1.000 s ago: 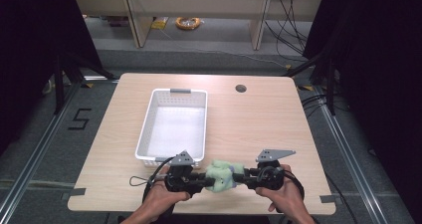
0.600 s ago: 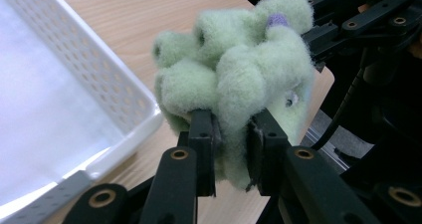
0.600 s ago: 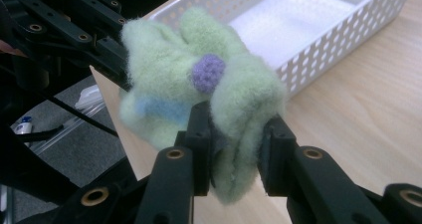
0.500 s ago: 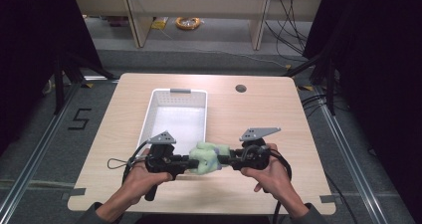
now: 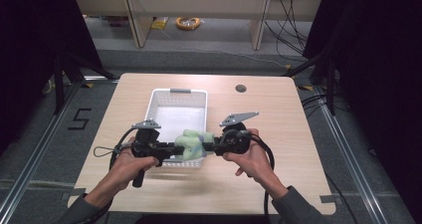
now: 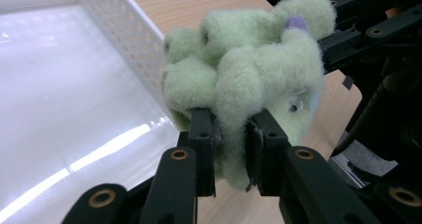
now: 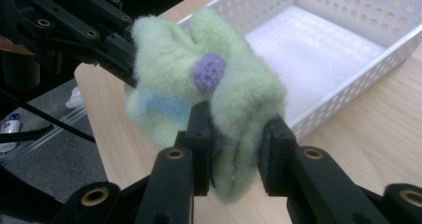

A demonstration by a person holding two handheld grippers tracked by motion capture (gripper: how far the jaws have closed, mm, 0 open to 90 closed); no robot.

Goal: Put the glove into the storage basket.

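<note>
One pale green fuzzy toy (image 5: 191, 144), with one small purple knob and one blue patch on it, hangs between two hand-held grippers above the near end of the single white perforated basket (image 5: 171, 103) on the wooden table (image 5: 278, 114). The left hand-held gripper (image 5: 171, 148) is clenched on the toy's left side, and the right hand-held gripper (image 5: 208, 145) is clenched on its right side, each with both pads pressed into the fleece. Two hands hold the tools, one on each.
</note>
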